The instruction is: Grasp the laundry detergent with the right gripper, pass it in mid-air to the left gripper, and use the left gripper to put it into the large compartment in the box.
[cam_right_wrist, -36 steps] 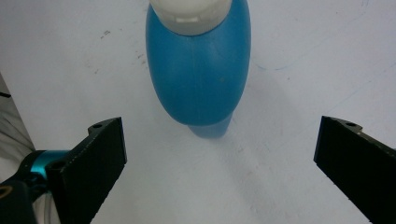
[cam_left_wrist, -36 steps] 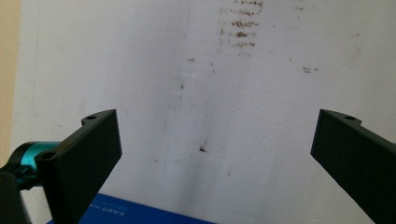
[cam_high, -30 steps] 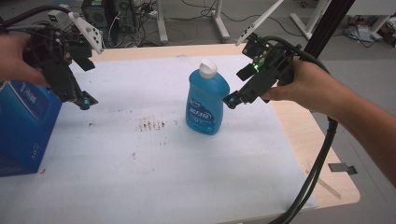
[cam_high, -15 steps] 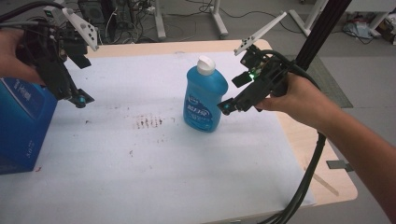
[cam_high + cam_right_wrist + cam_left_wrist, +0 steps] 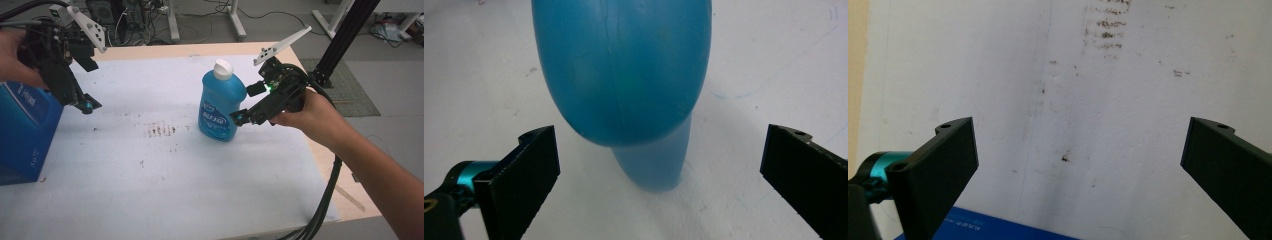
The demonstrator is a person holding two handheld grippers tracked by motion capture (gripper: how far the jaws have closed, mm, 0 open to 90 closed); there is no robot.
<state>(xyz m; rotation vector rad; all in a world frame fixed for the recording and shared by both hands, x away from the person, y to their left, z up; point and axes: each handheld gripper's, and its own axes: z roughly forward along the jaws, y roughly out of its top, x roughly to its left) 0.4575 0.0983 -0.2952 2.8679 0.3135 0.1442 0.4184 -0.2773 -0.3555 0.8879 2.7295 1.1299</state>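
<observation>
Closing on the upright blue plastic detergent bottle with the white cap (image 5: 222,102), I have the right gripper (image 5: 239,117) at its lower body, fingers spread wide and gripping nothing. The bottle stands near the middle of the white-covered desk (image 5: 200,190), its long axis vertical, cap uppermost. From the right gripper view the bottle's rounded blue flank (image 5: 624,70) lies dead ahead between the two black fingers (image 5: 526,170), leaning towards the camera, with a gap on either side; I judge the coming move turns on sliding straight forward so the fingers bracket the body before they shut. My right hand is by far the nearer. The left gripper (image 5: 87,105) hangs well apart at the desk's left, beside the blue cardboard box (image 5: 25,130), its fingers (image 5: 943,165) likewise parted over bare, smudged sheet. The cap and label are cut off in the right gripper view, and whether the near finger already touches the bottle is hard to tell.
</observation>
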